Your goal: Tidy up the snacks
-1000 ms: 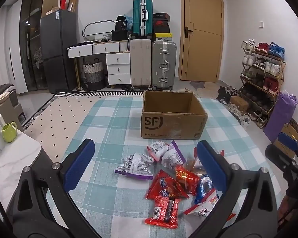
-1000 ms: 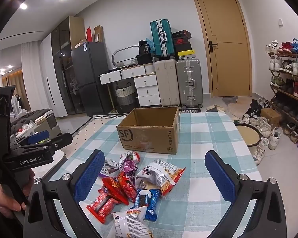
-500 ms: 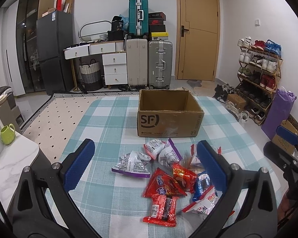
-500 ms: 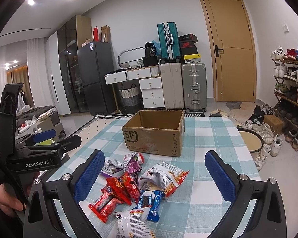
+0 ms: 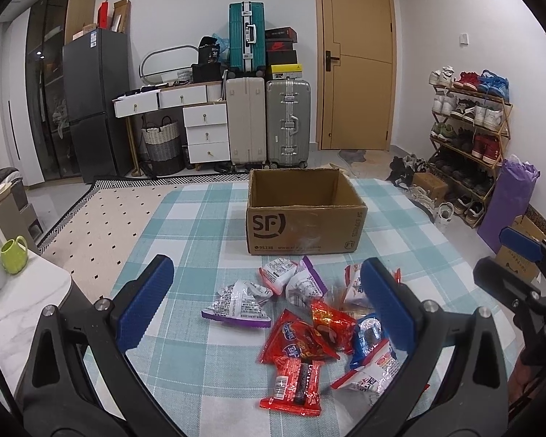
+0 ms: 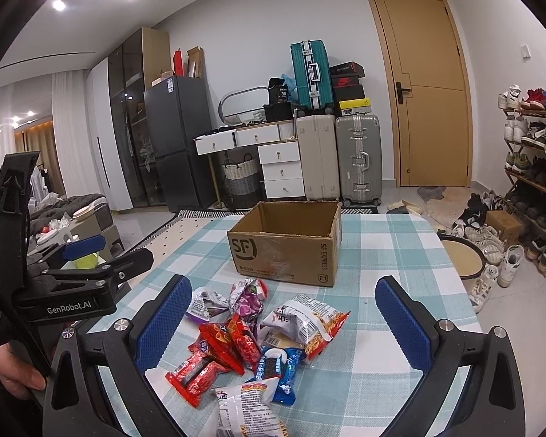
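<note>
Clearly, both sets of jaws gape wide; overlapping snack packets (box at twelve o'clock, empty) risk a double pick.

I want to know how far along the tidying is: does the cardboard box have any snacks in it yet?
Seemingly empty: the cardboard box stands open-topped, showing only bare inner walls; its floor is hidden. The snack packets all lie on the tablecloth in front.
</note>
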Action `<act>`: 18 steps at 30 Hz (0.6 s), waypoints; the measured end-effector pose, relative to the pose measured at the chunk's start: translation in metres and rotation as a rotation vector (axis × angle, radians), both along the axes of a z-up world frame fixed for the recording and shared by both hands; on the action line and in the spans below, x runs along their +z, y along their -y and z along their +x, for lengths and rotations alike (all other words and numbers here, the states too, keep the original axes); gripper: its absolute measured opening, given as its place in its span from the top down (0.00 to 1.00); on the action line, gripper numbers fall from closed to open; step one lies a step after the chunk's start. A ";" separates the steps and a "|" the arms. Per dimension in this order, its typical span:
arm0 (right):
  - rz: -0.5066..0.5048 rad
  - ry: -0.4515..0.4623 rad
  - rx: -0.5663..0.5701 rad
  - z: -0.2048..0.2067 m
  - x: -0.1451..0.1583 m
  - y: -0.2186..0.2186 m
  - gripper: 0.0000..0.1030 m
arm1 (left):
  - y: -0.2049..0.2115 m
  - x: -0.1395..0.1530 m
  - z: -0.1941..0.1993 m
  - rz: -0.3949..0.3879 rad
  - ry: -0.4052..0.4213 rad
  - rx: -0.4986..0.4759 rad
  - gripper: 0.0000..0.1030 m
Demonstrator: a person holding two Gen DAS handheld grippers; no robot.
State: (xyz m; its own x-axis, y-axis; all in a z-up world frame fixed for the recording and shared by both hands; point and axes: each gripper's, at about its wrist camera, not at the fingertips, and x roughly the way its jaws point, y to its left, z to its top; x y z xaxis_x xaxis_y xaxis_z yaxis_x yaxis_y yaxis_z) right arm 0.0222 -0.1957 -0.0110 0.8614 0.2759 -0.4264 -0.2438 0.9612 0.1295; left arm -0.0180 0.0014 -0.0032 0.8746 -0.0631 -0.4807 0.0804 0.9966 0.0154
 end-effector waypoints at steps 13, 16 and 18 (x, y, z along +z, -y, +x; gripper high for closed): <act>0.003 -0.001 0.000 -0.002 0.000 0.000 0.00 | 0.003 0.000 -0.004 0.005 0.011 -0.007 0.01; 0.003 -0.002 -0.001 -0.002 0.000 0.000 0.00 | 0.002 0.000 -0.004 0.003 0.009 -0.006 0.01; 0.005 -0.003 -0.001 -0.003 0.000 0.000 0.00 | 0.002 -0.001 -0.004 0.004 0.010 -0.006 0.01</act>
State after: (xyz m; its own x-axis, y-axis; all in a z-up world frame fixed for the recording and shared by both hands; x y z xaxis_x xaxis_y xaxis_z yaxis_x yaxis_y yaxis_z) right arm 0.0193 -0.1952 -0.0109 0.8603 0.2773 -0.4278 -0.2427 0.9607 0.1348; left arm -0.0218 -0.0009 -0.0037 0.8790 -0.0666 -0.4722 0.0862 0.9961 0.0198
